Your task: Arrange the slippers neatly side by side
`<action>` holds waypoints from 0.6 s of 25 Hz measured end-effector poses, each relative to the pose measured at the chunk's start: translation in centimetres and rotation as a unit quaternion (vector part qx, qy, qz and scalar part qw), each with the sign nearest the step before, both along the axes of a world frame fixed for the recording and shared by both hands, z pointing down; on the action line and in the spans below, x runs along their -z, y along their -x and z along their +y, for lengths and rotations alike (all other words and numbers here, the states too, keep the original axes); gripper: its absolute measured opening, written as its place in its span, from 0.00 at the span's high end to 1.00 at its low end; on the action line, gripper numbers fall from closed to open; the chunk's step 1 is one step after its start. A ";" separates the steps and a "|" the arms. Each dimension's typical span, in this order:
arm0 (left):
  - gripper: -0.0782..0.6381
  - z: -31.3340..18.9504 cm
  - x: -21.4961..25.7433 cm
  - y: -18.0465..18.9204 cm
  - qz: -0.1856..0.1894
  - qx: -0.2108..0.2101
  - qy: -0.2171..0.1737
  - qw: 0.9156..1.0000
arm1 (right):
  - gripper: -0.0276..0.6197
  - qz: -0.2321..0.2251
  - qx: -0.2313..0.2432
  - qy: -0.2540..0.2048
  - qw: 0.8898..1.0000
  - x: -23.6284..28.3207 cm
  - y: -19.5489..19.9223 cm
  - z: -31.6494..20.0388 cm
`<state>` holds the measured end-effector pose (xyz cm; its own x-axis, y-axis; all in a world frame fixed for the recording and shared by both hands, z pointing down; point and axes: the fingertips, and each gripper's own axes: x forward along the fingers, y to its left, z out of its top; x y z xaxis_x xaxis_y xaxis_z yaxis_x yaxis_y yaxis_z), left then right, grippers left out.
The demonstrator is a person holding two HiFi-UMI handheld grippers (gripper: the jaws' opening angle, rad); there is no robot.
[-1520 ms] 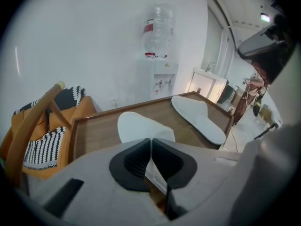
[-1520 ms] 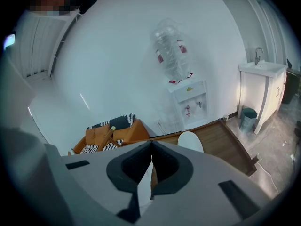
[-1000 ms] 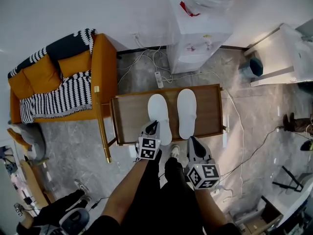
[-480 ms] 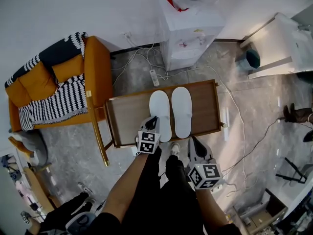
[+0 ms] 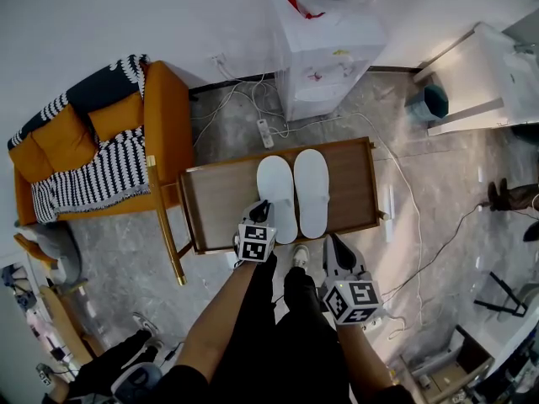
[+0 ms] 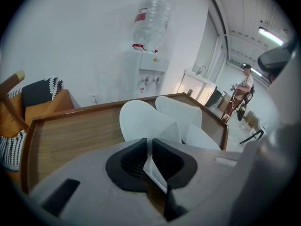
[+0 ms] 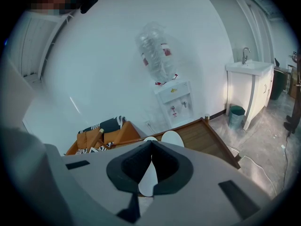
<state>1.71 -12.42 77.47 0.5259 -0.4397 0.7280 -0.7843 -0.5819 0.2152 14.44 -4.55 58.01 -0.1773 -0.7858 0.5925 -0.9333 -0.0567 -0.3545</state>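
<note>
Two white slippers lie side by side, toes away from me, on a low wooden tray table [image 5: 219, 196]. The left slipper [image 5: 276, 183] [image 6: 141, 121] nearly touches the right slipper [image 5: 312, 188] [image 6: 181, 112]. My left gripper [image 5: 263, 204] [image 6: 149, 142] is at the left slipper's heel, shut on its thin heel edge. The right gripper [image 5: 331, 242] [image 7: 150, 144] hangs short of the table's near edge, shut and holding nothing.
An orange sofa [image 5: 93, 141] with a striped blanket stands left of the table. A water dispenser [image 5: 324, 49] is behind it, with cables and a power strip [image 5: 265, 133] on the floor. A white sink cabinet [image 5: 488, 74] and a bin [image 5: 425, 103] stand at the right.
The left slipper has slid right with my left gripper at its heel, closing the gap to the right slipper. The right gripper has stayed put.
</note>
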 end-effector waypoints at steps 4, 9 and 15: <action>0.70 0.4 0.0 -0.1 0.009 -0.002 0.008 1.000 | 0.94 0.000 0.000 -0.001 1.000 0.1 -0.2 0.3; 0.67 0.3 0.3 0.3 0.012 0.009 -0.006 1.000 | 0.94 0.003 -0.001 0.002 1.000 0.0 -0.5 0.5; 0.71 0.5 3.6 1.6 0.023 0.042 -0.036 0.998 | 0.94 0.009 0.003 0.003 1.000 0.0 -0.4 0.9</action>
<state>0.14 -11.87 73.87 0.5177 -0.5340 0.6685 -0.8209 -0.5301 0.2123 14.89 -3.69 58.04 -0.1713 -0.7815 0.5999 -0.9395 -0.0537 -0.3382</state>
